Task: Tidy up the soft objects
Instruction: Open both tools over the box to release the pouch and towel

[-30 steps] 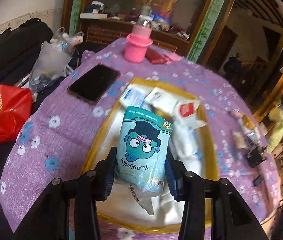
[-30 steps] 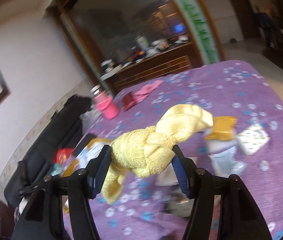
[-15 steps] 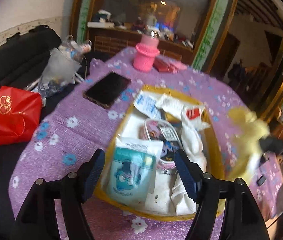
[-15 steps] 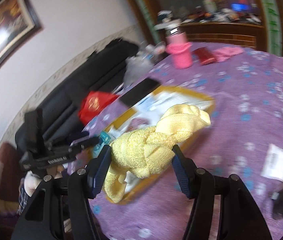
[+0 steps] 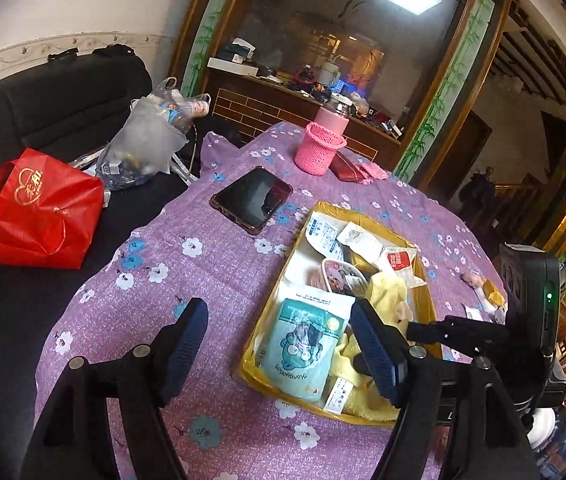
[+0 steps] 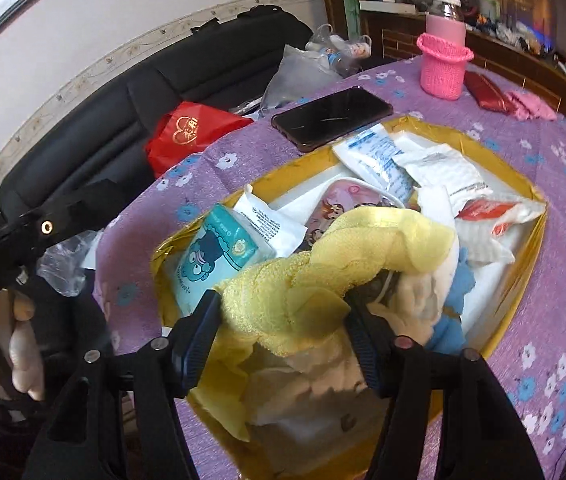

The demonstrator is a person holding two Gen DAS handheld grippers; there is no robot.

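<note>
The worktop (image 5: pixel 219 264) wears a purple cloth dotted with white and blue flowers. At its far end stand a pink knitted cup (image 5: pixel 320 148) and a red pouch (image 6: pixel 485 90); a black phone (image 5: pixel 252 199) lies nearer, just left of the gold tray (image 5: pixel 423 280). Left of the worktop runs a black sofa (image 5: pixel 55 104) with a red bag (image 5: pixel 41 210) and a clear plastic bag (image 5: pixel 143 142) on it — behind all this, a brick-faced counter under a dark framed opening.

The tray is heaped with white sachets and a teal tissue pack (image 5: pixel 305 342) with a cartoon face, lying at its near left. The yellow towel (image 6: pixel 315 276), knotted and fluffy, sits low over the tray's near half, on top of the other soft things.

The right tongs (image 6: pixel 283 324) have the towel between their pads and are easing apart. The left tongs (image 5: pixel 279 344) stand wide and empty — above the cloth and the tray's near left corner.
</note>
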